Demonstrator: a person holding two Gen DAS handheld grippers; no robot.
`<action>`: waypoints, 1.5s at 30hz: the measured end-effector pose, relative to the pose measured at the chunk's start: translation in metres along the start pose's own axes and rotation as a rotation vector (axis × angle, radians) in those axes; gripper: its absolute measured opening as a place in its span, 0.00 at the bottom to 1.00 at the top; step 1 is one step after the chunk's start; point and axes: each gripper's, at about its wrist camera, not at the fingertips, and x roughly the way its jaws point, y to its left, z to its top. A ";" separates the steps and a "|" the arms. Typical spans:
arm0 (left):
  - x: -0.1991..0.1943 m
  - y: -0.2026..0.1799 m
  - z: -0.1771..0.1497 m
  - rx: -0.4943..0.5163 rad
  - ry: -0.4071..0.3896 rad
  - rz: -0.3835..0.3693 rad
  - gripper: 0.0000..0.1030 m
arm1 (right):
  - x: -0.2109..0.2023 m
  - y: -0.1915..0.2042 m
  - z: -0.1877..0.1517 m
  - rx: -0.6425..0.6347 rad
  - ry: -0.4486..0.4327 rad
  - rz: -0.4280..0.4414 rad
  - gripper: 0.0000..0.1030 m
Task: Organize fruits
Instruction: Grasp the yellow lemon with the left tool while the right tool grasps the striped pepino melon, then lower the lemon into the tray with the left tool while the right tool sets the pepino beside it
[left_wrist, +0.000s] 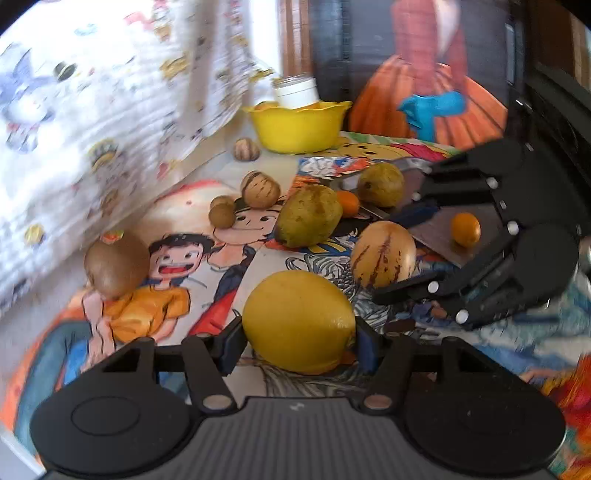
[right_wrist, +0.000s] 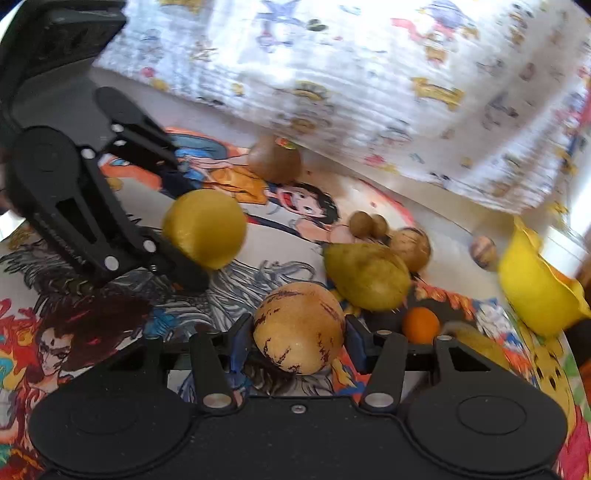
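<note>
Left gripper (left_wrist: 299, 341): fingers clamped on the lemon (left_wrist: 298, 321).
Right gripper (right_wrist: 299, 343): fingers clamped on the striped pepino melon (right_wrist: 298, 326).
Lift: raise both straight, clearing the pear (right_wrist: 367, 277); carry to the yellow bowl (right_wrist: 535, 291).

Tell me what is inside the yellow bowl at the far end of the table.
In the left wrist view, the scalloped yellow plastic bowl shows yellow-orange fruit tops at its rim. A white cylindrical jar rises at its rim; whether inside or behind is unclear. The bowl's wall hides everything lower.

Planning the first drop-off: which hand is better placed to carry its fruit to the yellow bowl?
Right, probably. Its gripper holds the striped fruit with the yellow bowl close by; the left gripper's lemon sits farther from it.
</note>
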 end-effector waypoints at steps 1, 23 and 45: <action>-0.001 -0.001 0.001 -0.025 0.003 0.003 0.62 | -0.002 -0.001 -0.002 0.010 -0.003 -0.013 0.52; 0.016 -0.068 0.070 -0.165 -0.015 0.034 0.62 | -0.110 -0.084 -0.066 0.287 -0.154 -0.306 0.52; 0.101 -0.115 0.113 -0.297 0.100 -0.023 0.63 | -0.087 -0.120 -0.124 0.313 -0.061 -0.330 0.53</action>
